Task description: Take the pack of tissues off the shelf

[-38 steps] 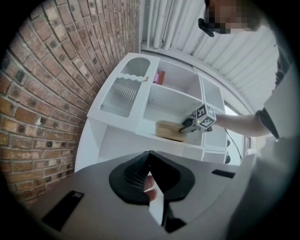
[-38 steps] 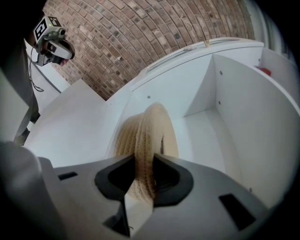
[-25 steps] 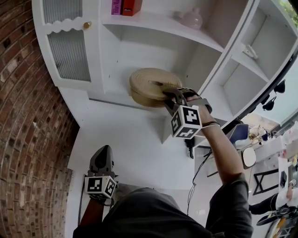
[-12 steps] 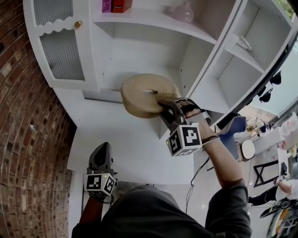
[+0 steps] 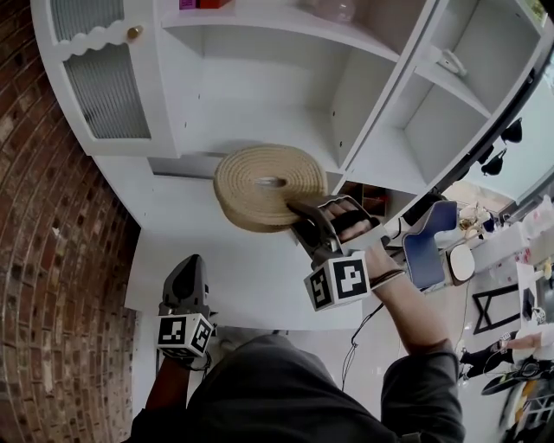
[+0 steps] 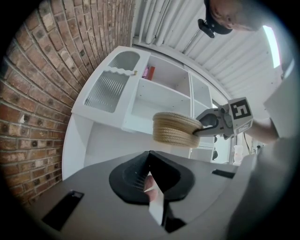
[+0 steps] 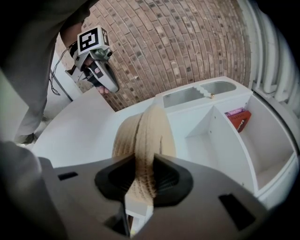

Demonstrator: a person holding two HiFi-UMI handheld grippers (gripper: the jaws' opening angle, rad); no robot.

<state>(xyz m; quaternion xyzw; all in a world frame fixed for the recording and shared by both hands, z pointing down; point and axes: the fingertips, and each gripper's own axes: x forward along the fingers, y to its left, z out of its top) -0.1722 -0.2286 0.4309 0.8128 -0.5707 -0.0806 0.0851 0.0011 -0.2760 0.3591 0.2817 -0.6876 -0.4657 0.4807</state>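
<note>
The pack of tissues is a round, tan woven-rope holder (image 5: 260, 186) with a slot in its top. It hangs in the air in front of the white shelf unit (image 5: 260, 112), above the white counter (image 5: 234, 277). My right gripper (image 5: 299, 212) is shut on its rim; in the right gripper view the rope edge (image 7: 145, 136) is pinched between the black pads. The left gripper view shows the holder (image 6: 176, 129) out in front with the right gripper (image 6: 199, 132) on it. My left gripper (image 5: 188, 275) stays low at the left over the counter, jaws shut, holding nothing.
A brick wall (image 5: 52, 260) runs along the left. The shelf unit has a ribbed-glass door (image 5: 108, 91) at the left and open compartments to the right. Red and pink boxes (image 7: 239, 119) and a pale vase (image 5: 327, 9) stand on the upper shelf.
My right gripper has drawn the woven holder out from the shelf opening, toward me and slightly down. The left gripper has stayed where it was.
</note>
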